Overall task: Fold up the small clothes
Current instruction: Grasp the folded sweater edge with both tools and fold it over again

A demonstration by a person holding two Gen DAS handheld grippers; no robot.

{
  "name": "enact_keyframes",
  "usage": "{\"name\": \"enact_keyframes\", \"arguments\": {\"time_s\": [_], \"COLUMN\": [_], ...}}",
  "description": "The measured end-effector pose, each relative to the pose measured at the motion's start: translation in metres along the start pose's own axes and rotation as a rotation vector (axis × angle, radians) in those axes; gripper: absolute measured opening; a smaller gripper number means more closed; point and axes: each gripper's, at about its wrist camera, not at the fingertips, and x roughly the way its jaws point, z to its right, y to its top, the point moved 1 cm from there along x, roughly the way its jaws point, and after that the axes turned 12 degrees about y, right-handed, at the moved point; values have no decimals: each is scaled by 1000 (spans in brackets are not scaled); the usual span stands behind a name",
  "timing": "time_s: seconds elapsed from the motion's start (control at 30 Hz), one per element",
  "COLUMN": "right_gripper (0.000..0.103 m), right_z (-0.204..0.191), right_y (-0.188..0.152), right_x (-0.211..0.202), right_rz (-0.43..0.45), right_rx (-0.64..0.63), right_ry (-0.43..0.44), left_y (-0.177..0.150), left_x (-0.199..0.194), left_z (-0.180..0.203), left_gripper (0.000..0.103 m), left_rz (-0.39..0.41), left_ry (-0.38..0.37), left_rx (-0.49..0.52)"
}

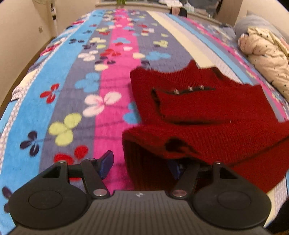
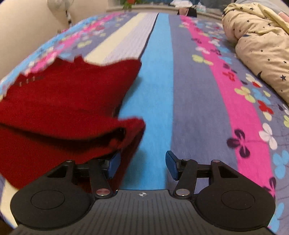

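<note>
A dark red knit sweater point(image 1: 207, 108) lies folded on the striped flowered blanket point(image 1: 72, 90), a row of small metal buttons on its top layer. In the left wrist view its near folded edge hangs in front of my left gripper point(image 1: 140, 166). The jaws stand apart; the cloth drapes over the right finger and covers most of it, while the left fingertip point(image 1: 107, 163) is bare. In the right wrist view the sweater point(image 2: 63, 108) fills the left side. Its corner rests on the left finger of my right gripper point(image 2: 142, 165), whose pads stand wide apart without pressing on it.
A cream quilt with small dark stars point(image 2: 261, 50) is bunched at the bed's right side, with a grey pillow point(image 1: 252, 23) behind it. A standing fan point(image 1: 52, 10) is at the far left by the wall. Clutter lies beyond the bed's far end.
</note>
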Motion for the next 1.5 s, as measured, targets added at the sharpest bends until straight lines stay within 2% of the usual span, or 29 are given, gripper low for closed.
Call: {"name": "enact_keyframes", "arguments": {"time_s": [0.17, 0.43, 0.5, 0.57, 0.6, 0.67, 0.73, 0.8, 0.9, 1.0, 1.03, 1.1, 1.2, 1.3, 1.43, 1.5], "right_gripper": [57, 57, 57, 57, 57, 56, 39, 12, 11, 11, 11, 11, 11, 11, 10, 11], "right_z": [-2, 4, 6, 10, 12, 16, 19, 17, 16, 29, 29, 30, 34, 24, 12, 20], "right_y": [20, 40, 41, 43, 44, 44, 44, 45, 52, 61, 64, 70, 77, 86, 96, 95], "right_x": [17, 42, 45, 47, 47, 47, 47, 43, 21, -22, -30, -29, -3, 16, 24, 37], "right_rz": [40, 46, 47, 52, 55, 58, 64, 74, 178, 422, 488, 525, 485, 474, 521, 492], "right_rx": [5, 83, 98, 123, 137, 172, 196, 192, 216, 320, 310, 306, 350, 317, 281, 316], "right_ry": [24, 63, 71, 86, 94, 116, 157, 180, 223, 342, 331, 284, 192, 112, 60, 40], "left_y": [21, 30, 30, 31, 31, 31, 33, 35, 42, 54, 58, 67, 79, 89, 92, 92], "left_x": [4, 28, 31, 32, 32, 32, 31, 27, 8, -22, -26, -19, 3, 18, 40, 56], "left_z": [1, -4, -6, -6, -5, -5, -7, -10, -18, -33, -34, -31, -30, -20, -19, -26], "left_gripper": [70, 70, 64, 49, 46, 28, 20, 15, 13, 13, 13, 13, 13, 13, 13, 13], "left_rz": [70, 56, 58, 63, 68, 80, 90, 101, 174, 325, 360, 370, 334, 336, 320, 284], "left_ry": [-24, -80, -101, -128, -132, -146, -154, -158, -162, -219, -200, -118, -97, -68, -15, -6], "left_rx": [-35, -46, -55, -51, -48, -39, -48, -60, -90, -202, -225, -228, -262, -240, -249, -260]}}
